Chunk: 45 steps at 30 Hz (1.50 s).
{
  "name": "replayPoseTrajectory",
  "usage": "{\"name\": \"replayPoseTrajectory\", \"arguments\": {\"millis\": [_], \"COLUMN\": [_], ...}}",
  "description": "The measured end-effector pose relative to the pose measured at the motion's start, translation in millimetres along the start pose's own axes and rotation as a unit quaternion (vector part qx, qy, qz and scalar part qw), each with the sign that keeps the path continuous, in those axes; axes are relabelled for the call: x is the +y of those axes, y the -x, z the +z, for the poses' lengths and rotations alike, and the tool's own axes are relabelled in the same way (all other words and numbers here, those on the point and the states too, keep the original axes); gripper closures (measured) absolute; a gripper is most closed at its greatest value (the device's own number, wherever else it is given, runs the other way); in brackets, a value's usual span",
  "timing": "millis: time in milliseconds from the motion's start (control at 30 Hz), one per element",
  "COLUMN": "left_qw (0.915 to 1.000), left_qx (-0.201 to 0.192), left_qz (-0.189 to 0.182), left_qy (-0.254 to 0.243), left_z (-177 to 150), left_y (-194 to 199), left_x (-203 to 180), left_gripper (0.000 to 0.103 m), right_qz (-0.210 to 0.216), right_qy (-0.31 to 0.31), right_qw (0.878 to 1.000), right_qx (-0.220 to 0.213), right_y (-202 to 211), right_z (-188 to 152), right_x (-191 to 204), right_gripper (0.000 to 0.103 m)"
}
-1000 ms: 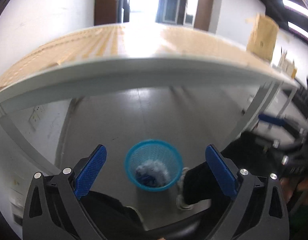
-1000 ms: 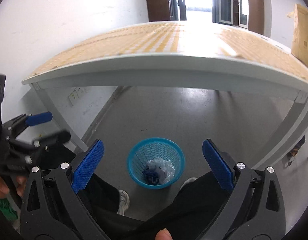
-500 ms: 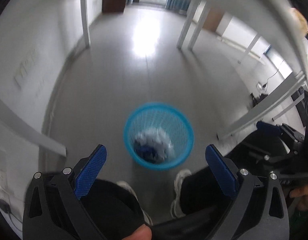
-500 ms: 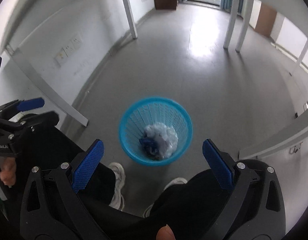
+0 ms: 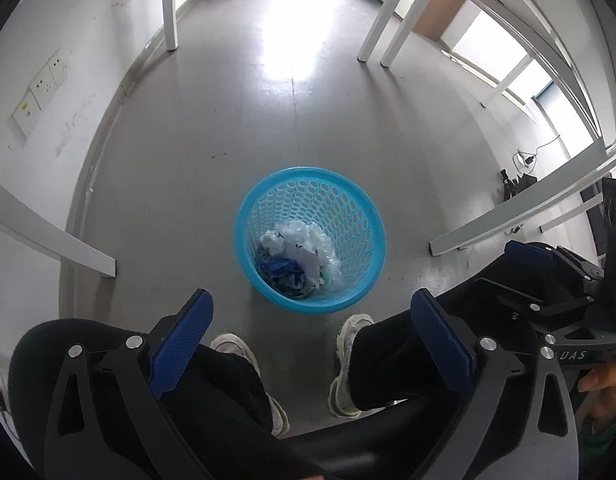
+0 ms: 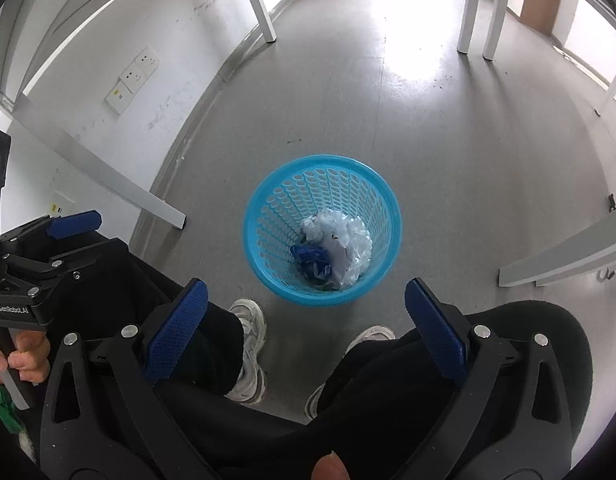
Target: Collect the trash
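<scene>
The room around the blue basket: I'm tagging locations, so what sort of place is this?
Probably an office or workroom: white metal table legs stand on a grey vinyl floor, wall power sockets sit low, and a blue perforated plastic wastebasket holds crumpled trash.

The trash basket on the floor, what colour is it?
Bright blue, with little holes all over its wall. The basket shows best in the right wrist view.

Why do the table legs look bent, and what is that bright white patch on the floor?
Left wrist view: the fisheye lens bows the table legs near the edges, while the basket in the middle stays round and sharp; window light glares off the floor. Right wrist view: same bending at the rim, with a washed-out patch on the floor.
</scene>
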<state>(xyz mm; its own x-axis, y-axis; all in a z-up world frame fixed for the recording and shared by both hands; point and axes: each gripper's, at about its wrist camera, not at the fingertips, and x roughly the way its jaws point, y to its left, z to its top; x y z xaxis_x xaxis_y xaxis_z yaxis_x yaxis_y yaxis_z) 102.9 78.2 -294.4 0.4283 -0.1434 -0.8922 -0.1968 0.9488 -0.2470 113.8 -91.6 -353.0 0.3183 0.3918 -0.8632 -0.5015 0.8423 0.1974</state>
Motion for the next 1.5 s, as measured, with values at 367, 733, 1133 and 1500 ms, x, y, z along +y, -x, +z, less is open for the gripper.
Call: {"name": "replayPoseTrajectory", "arguments": {"millis": [367, 733, 1133, 1500], "left_qw": [0.9998, 0.9999, 0.9999, 0.9999], "left_qx": [0.000, 0.009, 0.010, 0.011], "left_qz": [0.014, 0.007, 0.003, 0.001], "left_qy": [-0.014, 0.000, 0.008, 0.011], "left_z": [-4, -5, -6, -6], "left_y": [-1, -5, -7, -7], "left_x": [-3, 2, 3, 4], "left_gripper": [0.006, 0.006, 0.006, 0.006], "right_qz": [0.011, 0.017, 0.024, 0.027], "right_qy": [0.002, -0.003, -0.008, -0.006], "right_qw": [1.000, 1.000, 1.000, 1.000], "right_qx": [0.006, 0.013, 0.013, 0.013], "right_y": [-6, -9, -9, -9], "right_z": [0, 1, -1, -2], "right_x": [3, -1, -2, 0], "right_gripper": [0.009, 0.009, 0.009, 0.009]}}
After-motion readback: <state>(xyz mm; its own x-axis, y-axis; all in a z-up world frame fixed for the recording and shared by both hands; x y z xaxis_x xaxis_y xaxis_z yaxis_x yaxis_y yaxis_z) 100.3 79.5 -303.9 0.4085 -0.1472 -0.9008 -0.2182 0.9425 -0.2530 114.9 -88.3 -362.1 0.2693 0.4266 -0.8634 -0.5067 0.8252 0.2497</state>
